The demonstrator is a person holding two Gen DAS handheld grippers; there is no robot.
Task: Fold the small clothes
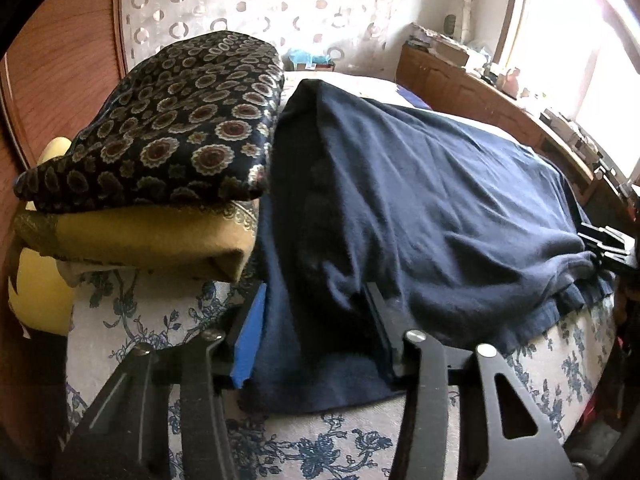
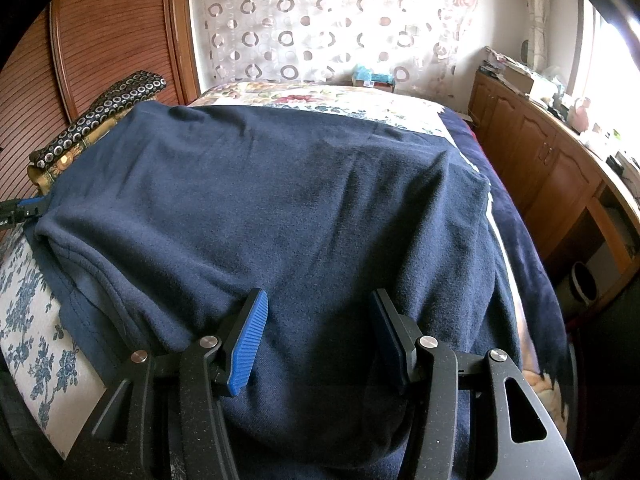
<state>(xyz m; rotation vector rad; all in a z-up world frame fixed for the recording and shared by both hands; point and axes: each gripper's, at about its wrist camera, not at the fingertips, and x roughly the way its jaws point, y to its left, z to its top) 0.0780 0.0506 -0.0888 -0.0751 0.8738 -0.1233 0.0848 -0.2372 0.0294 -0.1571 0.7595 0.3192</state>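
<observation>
A navy fleece garment (image 1: pixel 400 184) lies spread across the bed, its near hem bunched in folds. My left gripper (image 1: pixel 316 296) is open at the garment's left near corner, with cloth lying between its fingers and over the right one; only the left blue pad (image 1: pixel 250 340) shows. My right gripper (image 2: pixel 319 296) is open too, its blue pads (image 2: pixel 248 340) wide apart over the garment (image 2: pixel 280 200) at its right near part. Each gripper appears at the edge of the other view: the right gripper (image 1: pixel 608 244) and the left gripper (image 2: pixel 20 210).
The bed sheet (image 1: pixel 312 448) is white with blue flowers. A dark patterned folded blanket (image 1: pixel 168 132) sits on a yellow one (image 1: pixel 140 236) left of the garment. Wooden cabinets (image 2: pixel 552 168) with clutter run along the right under a window. A circle-print curtain (image 2: pixel 320 20) hangs behind.
</observation>
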